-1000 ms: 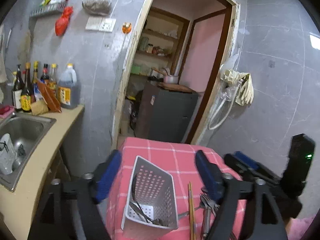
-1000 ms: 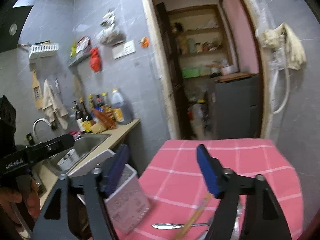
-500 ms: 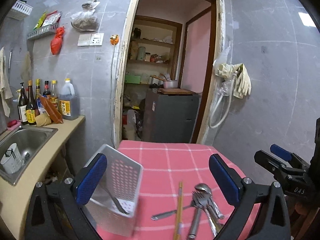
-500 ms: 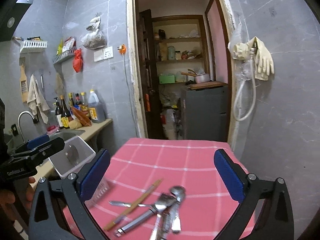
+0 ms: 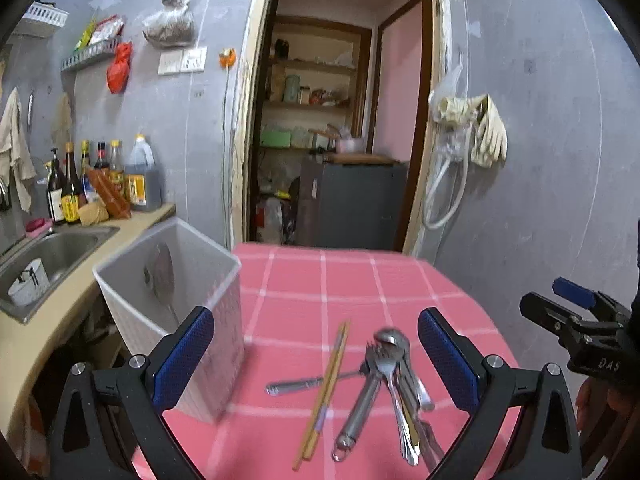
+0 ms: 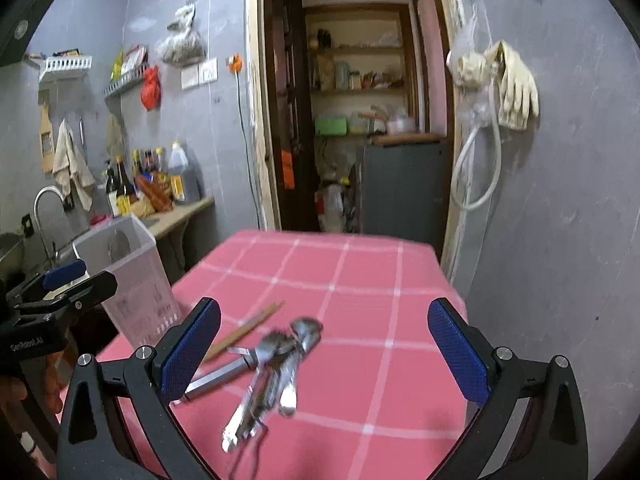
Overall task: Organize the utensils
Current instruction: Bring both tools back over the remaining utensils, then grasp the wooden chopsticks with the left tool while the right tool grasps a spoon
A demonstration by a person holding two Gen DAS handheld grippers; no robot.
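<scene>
Claws gape over loose utensils.

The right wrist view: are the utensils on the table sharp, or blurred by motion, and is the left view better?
Right wrist view: the utensil pile is smeared by motion blur. Left wrist view: the pile is sharper, forks and spoons distinguishable, and the chopsticks are clear. Both views bend the door frame through fisheye distortion.

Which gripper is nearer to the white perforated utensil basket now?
Left. The left gripper is open with its left finger just in front of the white basket; the right gripper is open over the metal utensils, farther to the basket's right.
</scene>
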